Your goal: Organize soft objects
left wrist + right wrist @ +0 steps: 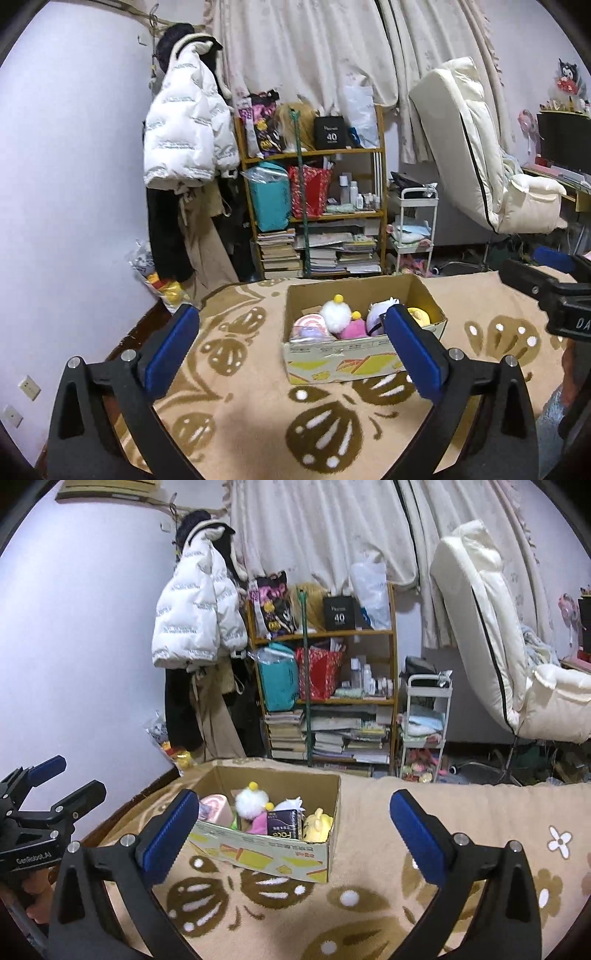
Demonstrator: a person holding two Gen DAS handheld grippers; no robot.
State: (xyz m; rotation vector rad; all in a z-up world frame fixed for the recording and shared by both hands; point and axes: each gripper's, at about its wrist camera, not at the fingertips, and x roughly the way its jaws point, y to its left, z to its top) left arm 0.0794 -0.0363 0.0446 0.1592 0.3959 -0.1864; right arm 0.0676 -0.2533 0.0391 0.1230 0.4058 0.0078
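The left hand-held gripper stands wide apart with nothing between its blue pads. It hangs above a beige blanket with brown flower shapes. The right hand-held gripper is likewise spread wide and empty over the same blanket. Each shows at the edge of the other's view, and they sit well apart.

Ahead of both lies an open cardboard box resting on the blanket. In the left wrist view its near wall passes behind the left gripper's right finger. Inside the box lie the soft toys: a white fluffy ball with a yellow pom-pom, a pink plush beside it, a round pink-striped piece at the left end, a white and purple plush, and a yellow plush at the right end. A dark packet stands among them, seen from the right wrist.

Beyond the blanket stands a wooden shelf crowded with bags and books. A white jacket hangs left of it; a white chair leans on the right.
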